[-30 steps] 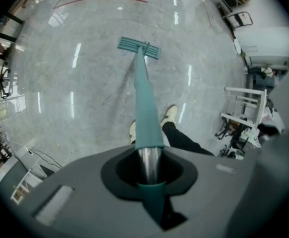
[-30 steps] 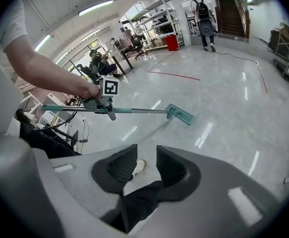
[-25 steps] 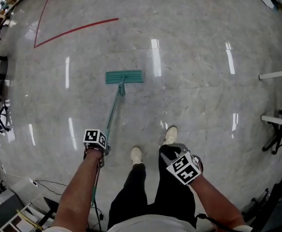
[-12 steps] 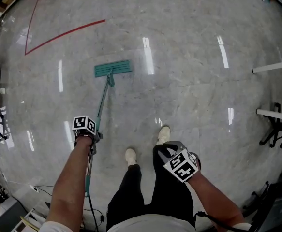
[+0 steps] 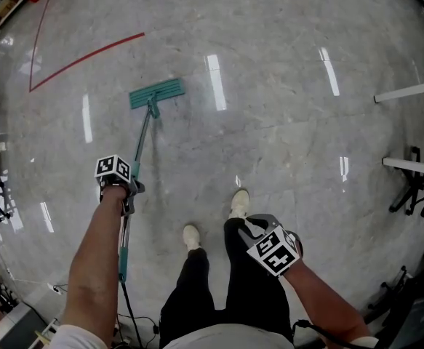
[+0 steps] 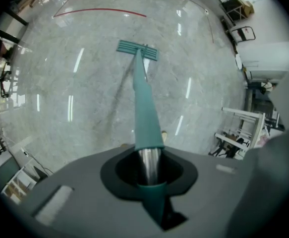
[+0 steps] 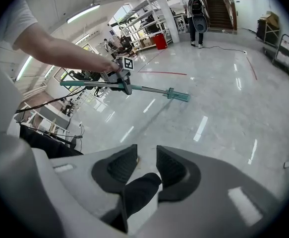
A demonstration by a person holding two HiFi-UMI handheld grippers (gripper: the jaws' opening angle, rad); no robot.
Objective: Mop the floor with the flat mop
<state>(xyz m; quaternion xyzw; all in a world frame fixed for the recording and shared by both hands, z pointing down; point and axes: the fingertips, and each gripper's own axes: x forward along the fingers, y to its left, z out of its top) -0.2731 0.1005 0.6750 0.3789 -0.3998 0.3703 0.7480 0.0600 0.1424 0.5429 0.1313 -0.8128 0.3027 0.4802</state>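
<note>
Toward upper left, the teal flat mop [image 5: 156, 93], clamped tight only in the left gripper [image 5: 129, 193] while the right gripper [image 5: 257, 228] hangs slightly parted and empty, could twist sideways.

The mop head [image 5: 156, 93] now sits farther forward and to the left on the floor [image 5: 284, 122] than a second ago, closer to the red line [image 5: 88, 55]. It is also turned slightly, and in the head view its left end now lies lower than its right. The left gripper [image 5: 130, 189], fingers closed on the handle [image 5: 142, 140], is farther forward and left as well. The left arm [image 5: 95, 267] reaches out longer and straighter from the body. More of the handle's rear end now shows behind the gripper, beside the forearm. The red line's corner sits lower in the head view.
</note>
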